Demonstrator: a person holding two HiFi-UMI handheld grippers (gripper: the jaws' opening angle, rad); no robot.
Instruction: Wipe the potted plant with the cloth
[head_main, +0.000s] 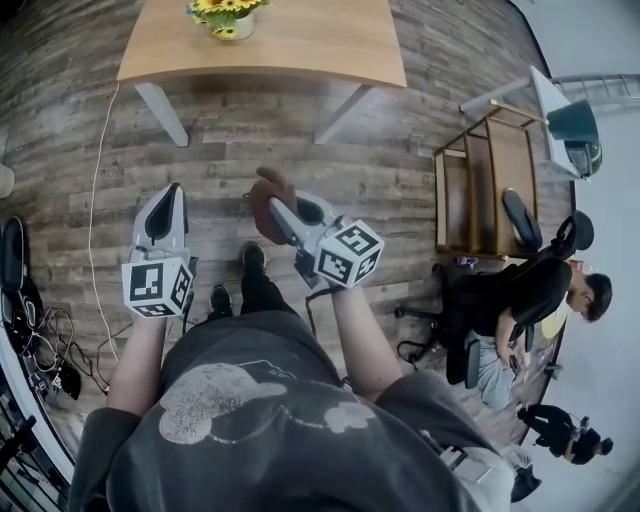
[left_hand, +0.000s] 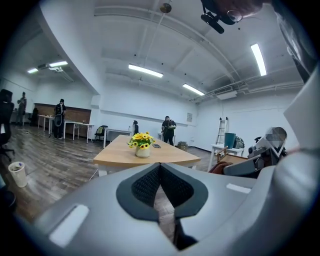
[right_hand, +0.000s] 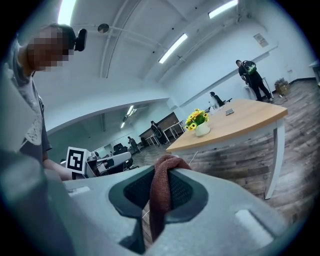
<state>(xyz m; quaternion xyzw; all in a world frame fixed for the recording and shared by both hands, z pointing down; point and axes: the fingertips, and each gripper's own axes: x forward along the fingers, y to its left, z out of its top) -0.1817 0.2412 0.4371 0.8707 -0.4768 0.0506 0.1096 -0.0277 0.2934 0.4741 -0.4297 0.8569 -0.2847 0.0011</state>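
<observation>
Nearest to the head camera, the person's two bare forearms reach forward over a dark grey shirt (head_main: 250, 400), and each hand carries one gripper above the wooden floor (head_main: 220, 140). The left gripper (head_main: 172, 196) is at about 9 o'clock from the picture centre, with its marker cube (head_main: 157, 287) close to the body. In the left gripper view its fingers (left_hand: 145, 187) are pressed together and nothing is between them. The right gripper (head_main: 279, 209) is near the centre, just beside the left one but not touching it, and its own marker cube (head_main: 350, 252) sits behind it. Its fingers (right_hand: 185, 192) are pinching a reddish-brown cloth (right_hand: 161, 200); the cloth bulges out above the tips and hangs down between the pads. Two dark shoes (head_main: 250, 258) show on the floor under the grippers. A bundle of black cables (head_main: 40, 350) lies at 8 o'clock, and a thin white cable (head_main: 95, 200) runs up the floor from there. At 3 o'clock a person in black (head_main: 510, 300) sits beside a wooden trolley (head_main: 490, 180). Farthest, at 12 o'clock, stands the light wooden worktop (head_main: 320, 45), well apart from both grippers. The potted plant (head_main: 228, 15), with yellow flowers in a white pot, stands upright on it, near its far edge in the head view.
</observation>
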